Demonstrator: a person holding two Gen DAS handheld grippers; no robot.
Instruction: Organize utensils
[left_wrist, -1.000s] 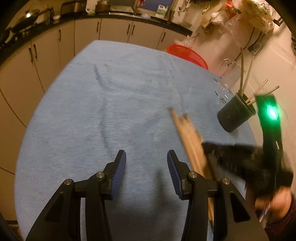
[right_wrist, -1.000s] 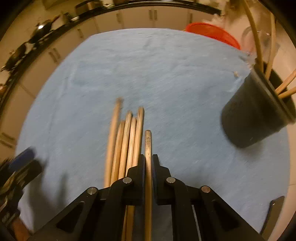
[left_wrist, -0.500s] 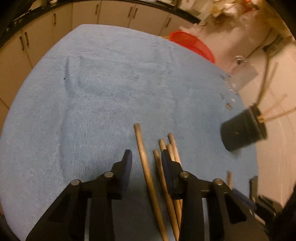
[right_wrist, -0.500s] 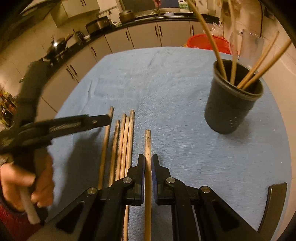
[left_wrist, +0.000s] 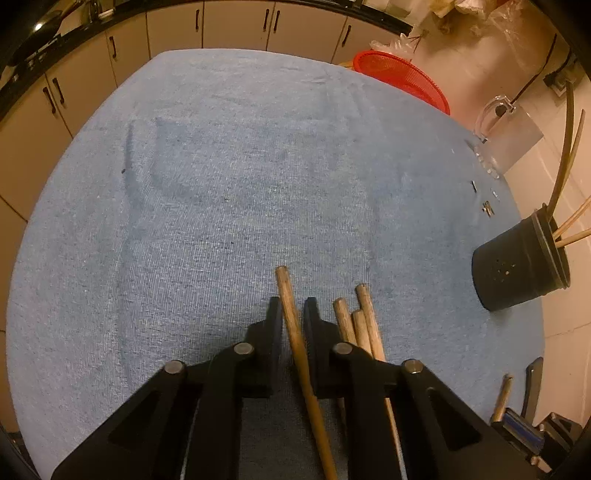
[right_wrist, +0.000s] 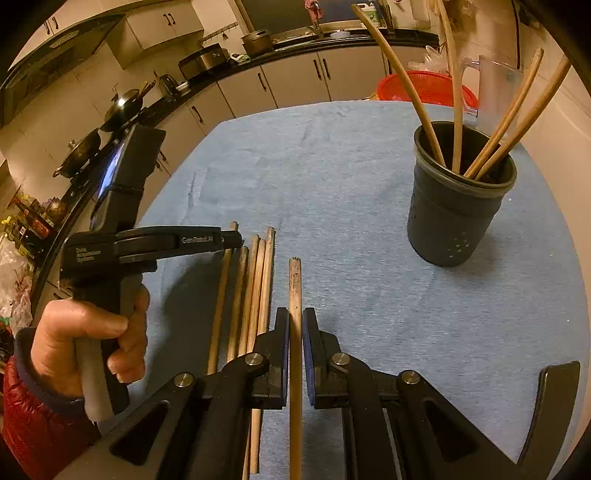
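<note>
left tool is clamped down on one wooden chopstick, jaws tight against it on both sides, stick end poking out past the tips. three more loose chopsticks lie on the desk just right of that tool, partly tucked under its right arm, ends staggered. blue cloth covers the desk all round. black holder cup sits well off to the right of the left tool, near the desk edge, w/ sticks leaning out of it.

right tool is closed on its own chopstick, blue pads pinching it, the end poking fwd past the tips. from this side the holder cup is ahead and to the right, upright, four long sticks standing in it. the loose bundle lies just left of the right tool, roughly parallel to the gripped stick. further left a hand w/ a red sleeve grips the handle of the other tool, its nose down over the leftmost stick of the bundle.

red basket and a clear jug sit beyond the cup at the far edge. kitchen cabinets behind.
</note>
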